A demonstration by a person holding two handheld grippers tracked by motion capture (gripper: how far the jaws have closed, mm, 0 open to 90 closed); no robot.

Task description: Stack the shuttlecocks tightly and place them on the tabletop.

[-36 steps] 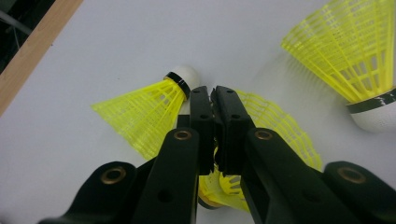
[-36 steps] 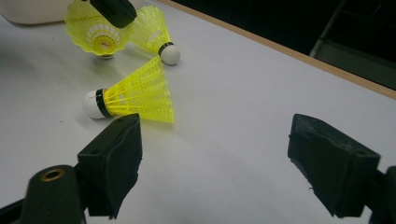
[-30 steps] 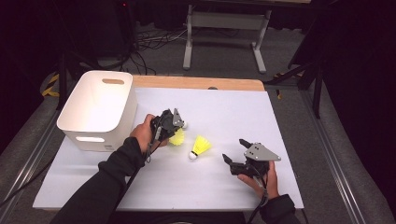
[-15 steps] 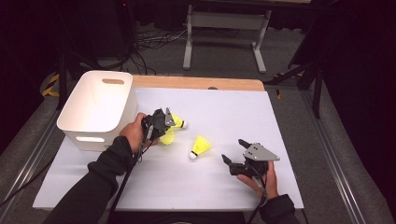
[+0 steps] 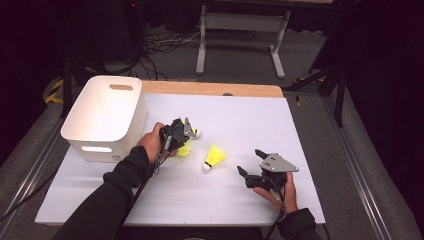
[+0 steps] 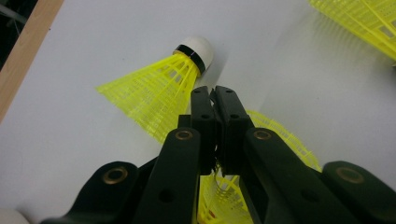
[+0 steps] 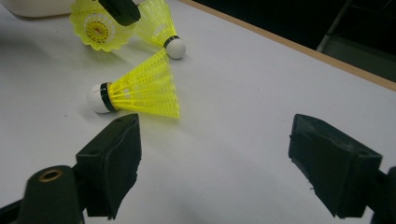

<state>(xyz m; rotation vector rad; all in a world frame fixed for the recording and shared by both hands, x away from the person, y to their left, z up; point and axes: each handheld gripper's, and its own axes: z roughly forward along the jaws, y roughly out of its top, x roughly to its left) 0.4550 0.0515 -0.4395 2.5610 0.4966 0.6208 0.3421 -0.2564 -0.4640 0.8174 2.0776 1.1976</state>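
The left hand-held gripper (image 6: 215, 95) has its jaws pressed together on the yellow mesh skirt of a shuttlecock (image 6: 275, 135), pinching it just above the counter (image 5: 300, 130). A second shuttlecock (image 6: 163, 86) lies right beside the jaw tips (its white cork points away from them). The white bin (image 5: 102, 117) stands near the left hand. The right hand-held gripper (image 7: 215, 163) rests with jaws spread wide, and a third shuttlecock (image 7: 137, 91) lies on its side ahead of it

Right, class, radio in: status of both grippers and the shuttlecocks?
Left gripper shut on held shuttlecock. Right gripper open, idle. Nearest loose shuttlecock unobstructed.
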